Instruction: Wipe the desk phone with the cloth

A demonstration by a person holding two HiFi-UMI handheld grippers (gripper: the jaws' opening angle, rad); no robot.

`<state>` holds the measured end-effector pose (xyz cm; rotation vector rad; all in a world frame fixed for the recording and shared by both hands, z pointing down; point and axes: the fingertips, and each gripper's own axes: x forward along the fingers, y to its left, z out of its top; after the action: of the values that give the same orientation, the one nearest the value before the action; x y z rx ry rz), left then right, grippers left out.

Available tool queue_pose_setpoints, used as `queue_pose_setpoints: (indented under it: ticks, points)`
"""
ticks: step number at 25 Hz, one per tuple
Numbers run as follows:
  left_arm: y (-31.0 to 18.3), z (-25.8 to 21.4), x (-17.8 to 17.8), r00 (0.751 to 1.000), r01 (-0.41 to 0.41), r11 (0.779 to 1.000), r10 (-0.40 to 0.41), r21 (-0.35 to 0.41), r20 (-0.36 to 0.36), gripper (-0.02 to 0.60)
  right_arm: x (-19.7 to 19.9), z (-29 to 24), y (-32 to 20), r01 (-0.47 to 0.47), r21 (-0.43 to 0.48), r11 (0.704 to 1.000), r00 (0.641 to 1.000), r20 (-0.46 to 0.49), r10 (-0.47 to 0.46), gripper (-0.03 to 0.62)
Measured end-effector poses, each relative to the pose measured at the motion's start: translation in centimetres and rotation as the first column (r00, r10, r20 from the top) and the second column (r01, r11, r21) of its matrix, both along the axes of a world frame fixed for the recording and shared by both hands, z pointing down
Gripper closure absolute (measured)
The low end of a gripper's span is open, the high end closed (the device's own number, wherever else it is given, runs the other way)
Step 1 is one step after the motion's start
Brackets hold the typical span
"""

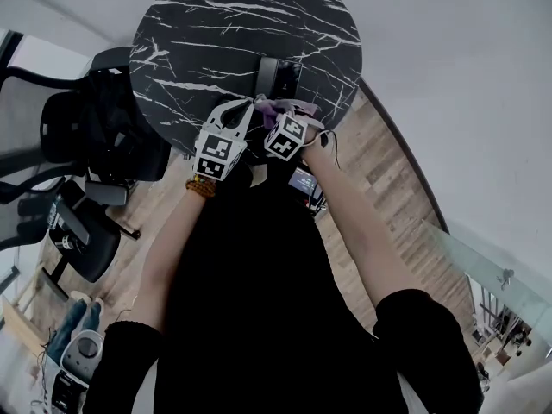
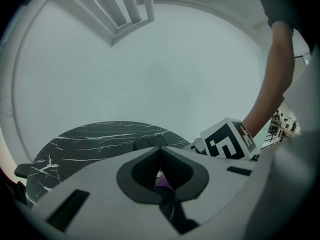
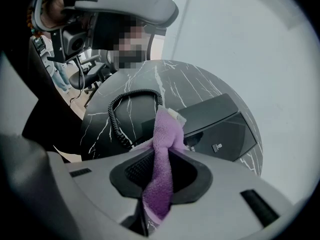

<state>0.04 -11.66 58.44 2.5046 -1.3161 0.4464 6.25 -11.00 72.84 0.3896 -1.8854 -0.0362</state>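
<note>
1. Desk phone [image 3: 220,124] sits on the round black marble table [image 1: 198,24], toward the edge nearest the person. Black body, w/ its coiled cord [image 3: 122,116] looping off to the left in the right gripper view.
2. Right gripper [image 3: 159,159] is clamped on the purple cloth [image 3: 164,131]. A strip of it runs up between the jaws and out past the tips, and the free end flops toward the phone. Can't tell if it's actually touching the phone or just in front of it.
3. Left gripper [image 2: 160,153]: jaws pressed together at the tips. A tiny sliver of purple shows thru the gap below where they meet, but can't tell if it's pinched or just lying behind, so I'd call it closed w/ nothing clearly in it.
4. Head view: both grippers are side by side over the near edge of the table, right in front of the phone. Marker cubes are close together, cloth bunched by the tips.
5. Left gripper view also catches the right one's marker cube just to its right, w/ the person's forearm [image 2: 272,84] going up behind it.
6. Bkgd: black office chair [image 1: 86,128] left of the table, wood floor [image 1: 388,171] below, plain light wall [image 2: 150,74] behind.
</note>
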Motion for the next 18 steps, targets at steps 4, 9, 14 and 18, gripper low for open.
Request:
queue_pose_setpoints:
  ticks: [4, 9, 14, 18]
  points:
    - [0.3, 0.2, 0.1, 1.000, -0.006, 1.000, 0.006, -0.012, 0.011, 0.569, -0.1, 0.0, 0.1, -0.036, -0.032, 0.999, 0.999, 0.037, 0.037, 0.505]
    - [0.4, -0.5, 0.7, 1.000, -0.006, 1.000, 0.006, -0.010, 0.001, 0.569, 0.1, -0.6, 0.1, -0.049, -0.111, 0.993, 0.992, 0.112, 0.062, 0.503]
    - [0.5, -0.4, 0.8, 1.000, -0.014, 1.000, 0.014, -0.004, 0.007, 0.569, -0.3, -2.9, -0.3, -0.034, -0.140, 0.990, 0.977, 0.205, 0.063, 0.502]
    - [0.5, -0.2, 1.0, 1.000, -0.026, 1.000, 0.026, -0.005, 0.010, 0.569, -0.5, -5.8, -0.9, -0.018, -0.103, 0.995, 0.959, 0.280, 0.046, 0.502]
